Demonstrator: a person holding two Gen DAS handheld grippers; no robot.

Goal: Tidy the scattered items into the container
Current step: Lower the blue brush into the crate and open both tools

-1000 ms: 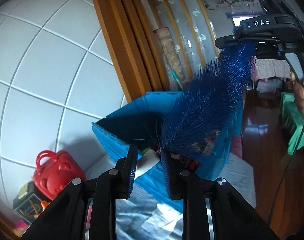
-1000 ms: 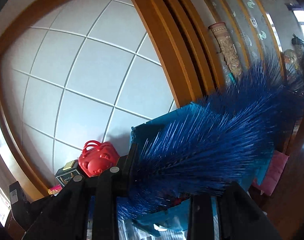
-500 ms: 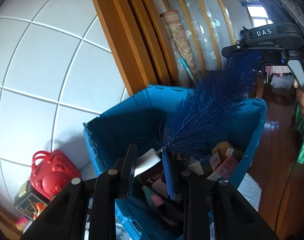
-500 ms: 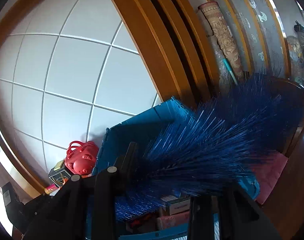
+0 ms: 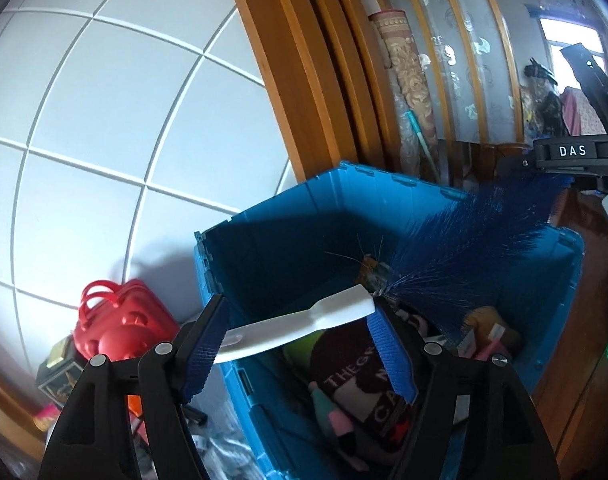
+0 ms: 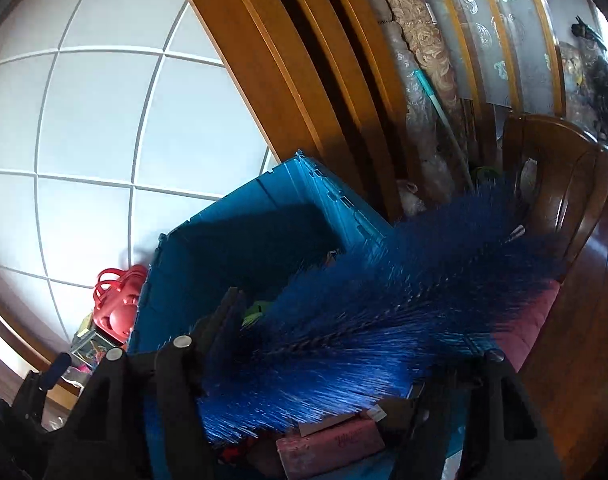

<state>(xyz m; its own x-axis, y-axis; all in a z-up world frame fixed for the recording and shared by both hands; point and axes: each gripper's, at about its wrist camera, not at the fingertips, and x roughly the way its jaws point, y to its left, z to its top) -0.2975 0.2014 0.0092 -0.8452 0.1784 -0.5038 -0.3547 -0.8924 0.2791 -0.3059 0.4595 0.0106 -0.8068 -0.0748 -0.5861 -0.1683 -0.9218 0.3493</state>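
A blue bristle brush (image 5: pixel 464 252) with a white handle (image 5: pixel 300 326) hangs over the open blue crate (image 5: pixel 264 224). My left gripper (image 5: pixel 296 344) is open, and the white handle lies loose across the gap between its fingers. My right gripper (image 6: pixel 324 360) is shut on the brush's bristle head (image 6: pixel 384 312), which fills that view and hides the right finger. The right gripper also shows in the left wrist view (image 5: pixel 560 160), holding the bristle tip above the crate's far corner. The crate (image 6: pixel 232 240) holds several items, among them a dark cloth with letters (image 5: pixel 356 384) and a pink box (image 6: pixel 328 448).
A red plastic bag-shaped case (image 5: pixel 116 320) and a small dark box (image 5: pixel 58 372) stand left of the crate against the white tiled wall. A wooden door frame (image 5: pixel 304 80) and a rolled carpet (image 5: pixel 408 80) rise behind. A wooden chair (image 6: pixel 556 184) stands at the right.
My left gripper has opened and let go of the white handle. Both views now look down into the crate from higher up. The right gripper still holds the bristles.
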